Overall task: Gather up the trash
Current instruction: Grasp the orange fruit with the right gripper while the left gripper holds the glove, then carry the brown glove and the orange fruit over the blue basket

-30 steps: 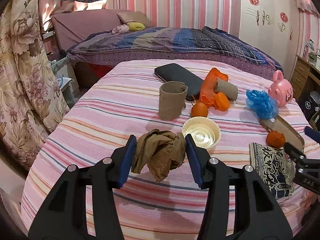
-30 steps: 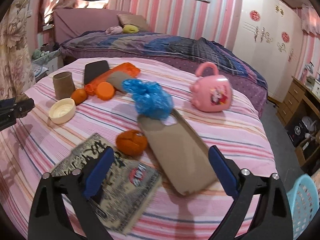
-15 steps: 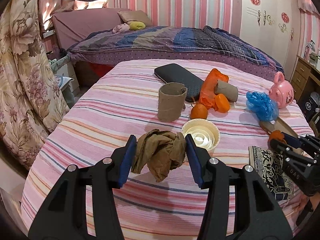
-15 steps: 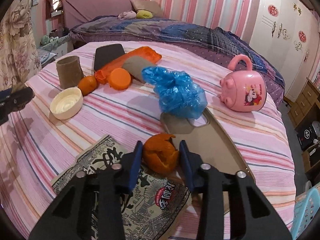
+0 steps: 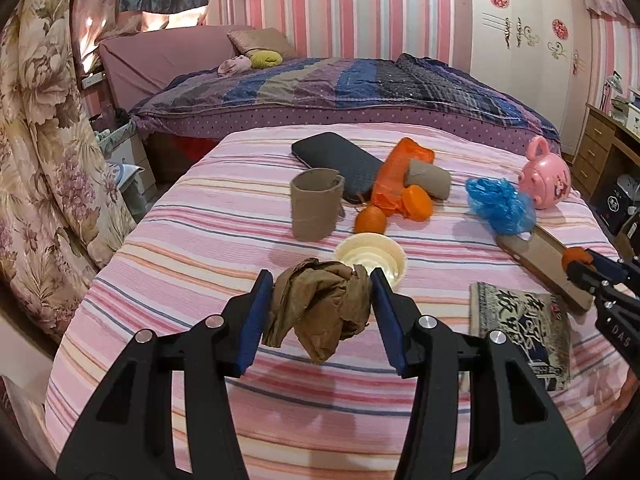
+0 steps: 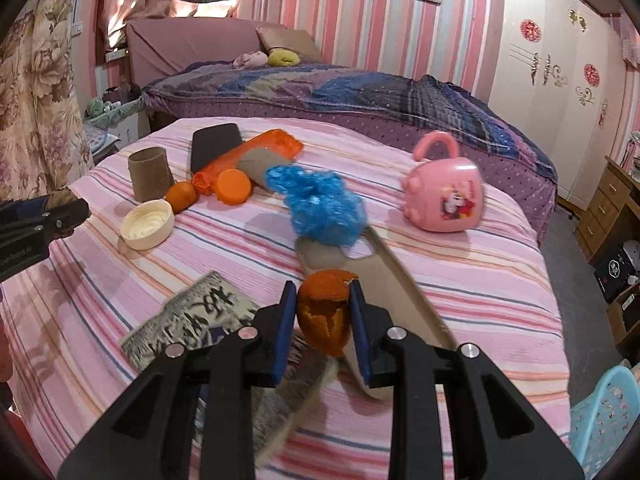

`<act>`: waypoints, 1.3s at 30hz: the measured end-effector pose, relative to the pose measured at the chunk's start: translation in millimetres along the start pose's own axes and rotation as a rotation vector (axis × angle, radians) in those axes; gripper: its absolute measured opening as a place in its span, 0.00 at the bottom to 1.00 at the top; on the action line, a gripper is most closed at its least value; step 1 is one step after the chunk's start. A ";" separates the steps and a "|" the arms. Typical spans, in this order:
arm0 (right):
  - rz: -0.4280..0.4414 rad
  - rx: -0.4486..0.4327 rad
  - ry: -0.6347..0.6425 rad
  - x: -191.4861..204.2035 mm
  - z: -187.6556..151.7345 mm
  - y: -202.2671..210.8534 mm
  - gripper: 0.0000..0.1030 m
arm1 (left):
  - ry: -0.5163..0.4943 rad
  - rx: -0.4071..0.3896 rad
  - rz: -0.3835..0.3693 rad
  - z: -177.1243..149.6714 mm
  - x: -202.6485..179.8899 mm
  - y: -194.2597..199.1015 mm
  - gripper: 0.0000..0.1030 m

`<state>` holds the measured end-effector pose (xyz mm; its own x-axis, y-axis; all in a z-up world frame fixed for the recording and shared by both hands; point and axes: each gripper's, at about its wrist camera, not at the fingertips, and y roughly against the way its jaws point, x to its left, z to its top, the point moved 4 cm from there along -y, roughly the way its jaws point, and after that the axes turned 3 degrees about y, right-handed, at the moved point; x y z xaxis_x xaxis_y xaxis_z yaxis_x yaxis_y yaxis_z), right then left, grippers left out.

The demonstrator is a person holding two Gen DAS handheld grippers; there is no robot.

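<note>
My left gripper (image 5: 320, 304) is shut on a crumpled brown paper wad (image 5: 320, 308) and holds it above the striped pink table (image 5: 200, 248). My right gripper (image 6: 323, 312) is shut on an orange peel (image 6: 324, 312), lifted above the tan flat case (image 6: 384, 276); it also shows at the right edge of the left wrist view (image 5: 588, 264). A crumpled blue plastic bag (image 6: 320, 208) lies on the far end of the case. Two cardboard tubes, one upright (image 5: 316, 208) and one lying (image 5: 428, 178), an orange wrapper (image 5: 396, 176) and a cream lid (image 5: 370, 256) lie on the table.
A whole orange (image 5: 370, 220), an orange cap (image 5: 418, 208), a black phone case (image 5: 336, 164), a pink piggy cup (image 6: 444, 196) and a patterned packet (image 5: 520, 328) lie on the table. A light blue basket (image 6: 604, 420) stands on the floor at right. A bed (image 5: 340, 92) lies behind.
My right gripper moved in, closed on the orange peel and lifted it off the table. My left gripper kept its hold on the paper wad, almost unmoved.
</note>
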<state>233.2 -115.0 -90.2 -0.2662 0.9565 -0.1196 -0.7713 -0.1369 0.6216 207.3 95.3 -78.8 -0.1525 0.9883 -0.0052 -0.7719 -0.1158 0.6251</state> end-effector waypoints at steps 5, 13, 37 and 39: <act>-0.023 -0.017 -0.011 -24.8 -9.8 25.9 0.26 | 0.000 0.000 -0.017 -5.5 -14.8 10.7 0.47; -0.068 -0.056 -0.043 -72.4 -27.2 73.7 0.26 | -0.015 -0.031 -0.067 -19.2 -58.9 42.6 0.47; -0.316 0.002 -0.239 -284.2 -148.5 168.2 0.26 | -0.114 -0.067 -0.271 -45.7 -267.8 109.0 0.47; -0.325 0.001 -0.263 -294.6 -154.3 171.6 0.26 | -0.135 -0.057 -0.294 -50.9 -288.9 109.3 0.47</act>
<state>90.0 -460.0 -67.8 0.1474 0.9832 -0.1081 -0.7900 0.1828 0.5852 135.5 -207.9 -48.7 0.1626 0.9840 -0.0730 -0.8047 0.1751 0.5673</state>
